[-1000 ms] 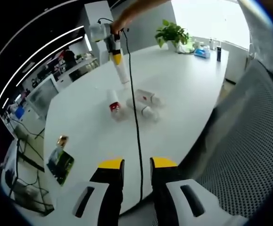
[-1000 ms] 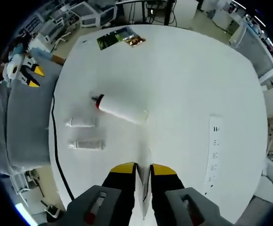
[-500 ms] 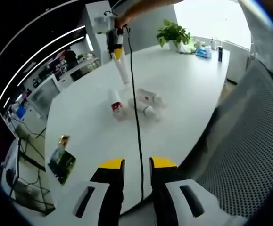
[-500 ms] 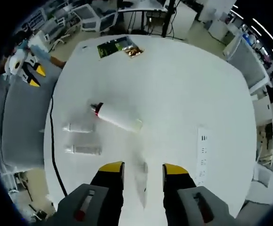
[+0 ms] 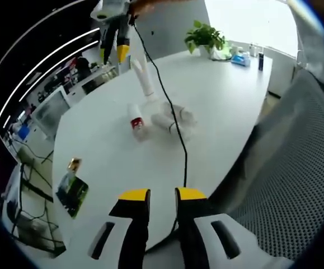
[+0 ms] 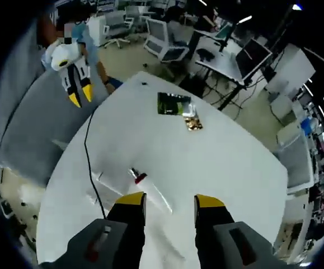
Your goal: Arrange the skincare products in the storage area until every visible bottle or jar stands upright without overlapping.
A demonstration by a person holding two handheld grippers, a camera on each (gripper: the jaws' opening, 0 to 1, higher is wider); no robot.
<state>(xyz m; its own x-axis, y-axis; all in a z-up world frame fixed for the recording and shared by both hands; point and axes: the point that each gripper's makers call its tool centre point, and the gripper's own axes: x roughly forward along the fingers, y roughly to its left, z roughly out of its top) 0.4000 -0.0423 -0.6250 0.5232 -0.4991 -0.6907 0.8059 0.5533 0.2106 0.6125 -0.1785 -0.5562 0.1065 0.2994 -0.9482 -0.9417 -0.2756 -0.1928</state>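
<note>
1 tube (image 5: 144, 81) stands upright; right tongs (image 6: 169, 200) open, apparently empty.

- The round table (image 5: 229, 106) has a smooth, matt white top.
- The tube (image 5: 143, 80) and bottles (image 5: 173, 119) look like smooth white plastic.
- The packet (image 6: 173, 103) looks glossy, like foil.
- The grey cloth (image 5: 296, 185) has a mesh weave.
- The cable (image 5: 170, 106) is black and smooth.
</note>
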